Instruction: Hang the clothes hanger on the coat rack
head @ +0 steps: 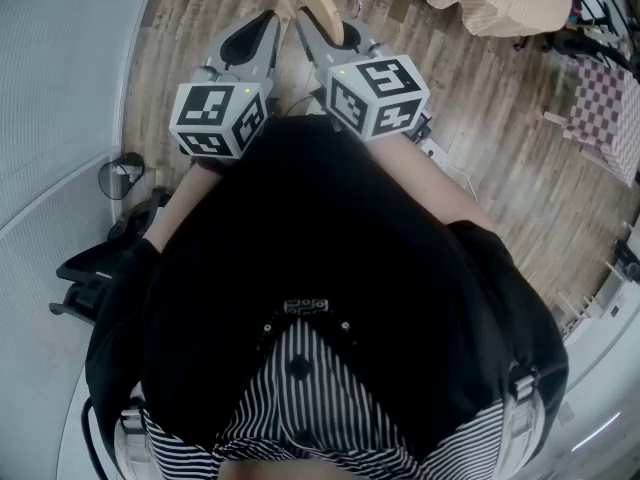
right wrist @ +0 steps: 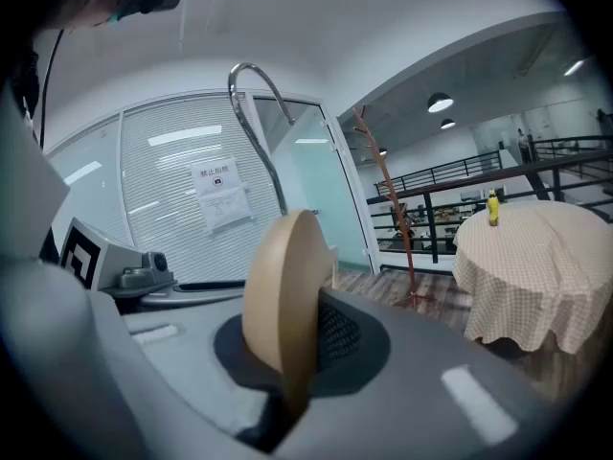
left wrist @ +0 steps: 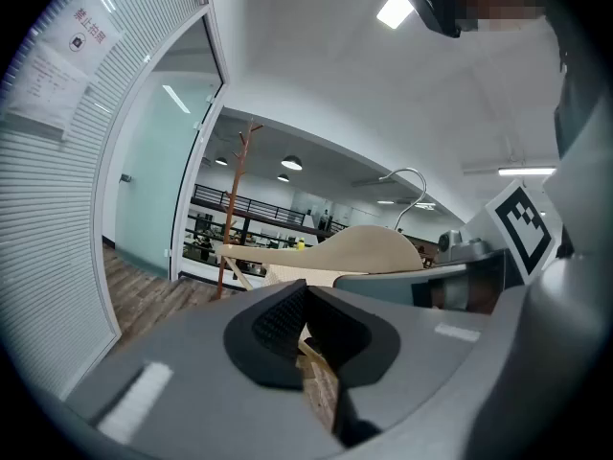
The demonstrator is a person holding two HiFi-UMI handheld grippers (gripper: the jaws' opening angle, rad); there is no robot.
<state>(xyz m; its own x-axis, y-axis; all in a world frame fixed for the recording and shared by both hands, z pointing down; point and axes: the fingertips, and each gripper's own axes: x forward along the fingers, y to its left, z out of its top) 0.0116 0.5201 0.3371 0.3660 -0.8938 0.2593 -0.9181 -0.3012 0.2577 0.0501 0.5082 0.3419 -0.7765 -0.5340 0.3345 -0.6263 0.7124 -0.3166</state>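
1. Here, the right gripper (right wrist: 305,353) is clamped on the wooden clothes hanger (right wrist: 278,286).
2. The left gripper (left wrist: 306,300) has its jaws together, just beside the hanger.
3. The coat rack (right wrist: 388,199) stands well apart, near a glass door (right wrist: 321,190).

The clothes hanger (head: 318,8) (wooden) runs off the head view's top edge.
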